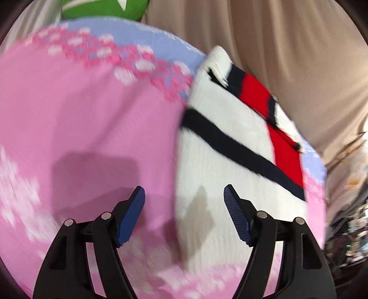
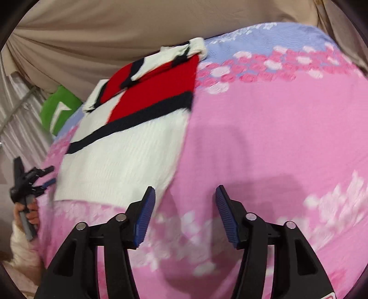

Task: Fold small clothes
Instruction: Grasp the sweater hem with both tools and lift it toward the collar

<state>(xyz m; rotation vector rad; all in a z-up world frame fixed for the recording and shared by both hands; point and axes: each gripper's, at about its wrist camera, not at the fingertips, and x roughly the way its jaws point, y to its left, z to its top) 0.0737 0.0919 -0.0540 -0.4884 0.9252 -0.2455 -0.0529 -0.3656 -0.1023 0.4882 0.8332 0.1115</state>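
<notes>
A small knit garment (image 1: 232, 149), white with a navy stripe and a red panel, lies folded flat on the pink flowered cover (image 1: 80, 115). It also shows in the right wrist view (image 2: 128, 147), left of centre. My left gripper (image 1: 184, 195) is open and empty, hovering over the garment's near left edge. My right gripper (image 2: 185, 195) is open and empty, just right of the garment's near corner, above the cover (image 2: 264, 138). The left gripper also shows at the far left of the right wrist view (image 2: 34, 179), beside the garment's left edge.
The cover turns lilac (image 2: 253, 39) at its far end. A green cushion (image 1: 103, 9) sits beyond the surface, also seen in the right wrist view (image 2: 59, 110). Beige drapes (image 1: 287, 46) hang behind. Clutter shows past the right edge (image 1: 352, 230).
</notes>
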